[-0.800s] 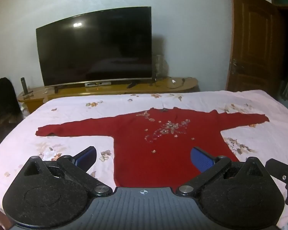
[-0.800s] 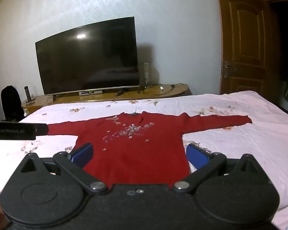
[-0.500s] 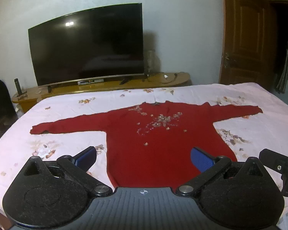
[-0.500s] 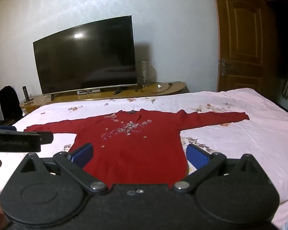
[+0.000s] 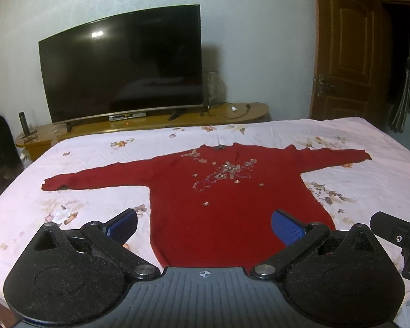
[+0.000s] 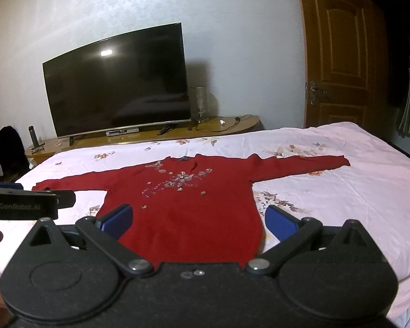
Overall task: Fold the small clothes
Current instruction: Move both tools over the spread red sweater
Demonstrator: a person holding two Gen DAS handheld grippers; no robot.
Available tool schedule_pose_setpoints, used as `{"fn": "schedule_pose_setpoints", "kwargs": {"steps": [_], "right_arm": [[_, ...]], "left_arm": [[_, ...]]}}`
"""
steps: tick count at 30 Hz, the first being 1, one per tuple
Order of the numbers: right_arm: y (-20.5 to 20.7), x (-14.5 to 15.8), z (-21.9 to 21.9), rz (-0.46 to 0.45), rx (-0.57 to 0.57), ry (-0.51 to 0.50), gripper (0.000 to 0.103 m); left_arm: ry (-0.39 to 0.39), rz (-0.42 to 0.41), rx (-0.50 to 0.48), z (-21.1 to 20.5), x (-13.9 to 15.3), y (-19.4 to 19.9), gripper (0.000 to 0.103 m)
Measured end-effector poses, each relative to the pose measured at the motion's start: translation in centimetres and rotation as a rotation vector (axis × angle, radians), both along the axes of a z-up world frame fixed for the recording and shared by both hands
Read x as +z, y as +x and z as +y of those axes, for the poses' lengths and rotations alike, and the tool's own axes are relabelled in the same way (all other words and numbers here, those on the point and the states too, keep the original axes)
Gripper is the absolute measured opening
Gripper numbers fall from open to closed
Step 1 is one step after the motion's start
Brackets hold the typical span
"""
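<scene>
Red knit sweater [image 5: 227,199] lies flat and face up on the flowered bed sheet [image 5: 355,142], both sleeves stretched out to the frame's sides, hem nearest us at lower centre. We hold the left gripper [image 5: 203,224] and the right gripper [image 6: 198,218] above that hem, jaws spread wide and pinching nothing. Folding has not begun, by our reading; we are at the approach. Our next move likely calls for lowering to a sleeve or hem corner, closing on a single layer of knit, and carrying it across the body.
</scene>
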State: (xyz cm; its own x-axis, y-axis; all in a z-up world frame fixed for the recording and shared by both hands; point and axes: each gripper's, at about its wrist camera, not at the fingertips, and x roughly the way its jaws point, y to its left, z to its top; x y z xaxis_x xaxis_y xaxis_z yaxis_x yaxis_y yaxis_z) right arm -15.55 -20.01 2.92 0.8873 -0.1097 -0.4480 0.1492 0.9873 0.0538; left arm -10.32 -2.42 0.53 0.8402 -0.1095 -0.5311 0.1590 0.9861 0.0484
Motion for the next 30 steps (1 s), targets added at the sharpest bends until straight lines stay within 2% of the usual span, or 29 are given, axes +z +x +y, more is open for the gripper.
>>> {"fn": "schedule_pose_setpoints", "kwargs": {"steps": [3,10,14,17,22,27,30], "right_arm": [[0.0,0.1,0.2,0.043,-0.002,-0.005,0.103],[-0.1,0.2,0.2,0.075,-0.003,0.029,0.103],[-0.2,0.0,0.0,0.053,-0.003,0.062,0.103],[-0.3,0.0,0.0,0.026,-0.007,0.044,0.103],[-0.4,0.1,-0.2,0.051,-0.02,0.056,0.103],[-0.2,0.2,0.2,0.088,-0.032,0.028,0.103],[-0.3,0.1,0.1,0.083,-0.03,0.03,0.103]], "left_arm": [[0.0,0.0,0.0,0.0,0.0,0.0,0.103],[0.003,0.004,-0.001,-0.1,-0.1,0.0,0.103],[0.004,0.006,-0.006,-0.4,-0.1,0.1,0.103],[0.004,0.008,-0.011,-0.5,-0.1,0.2,0.103],[0.003,0.011,-0.017,-0.8,-0.3,0.4,0.103],[0.004,0.016,-0.019,-0.9,-0.5,0.7,0.103],[0.006,0.015,-0.015,-1.1,-0.6,0.7,0.103]]}}
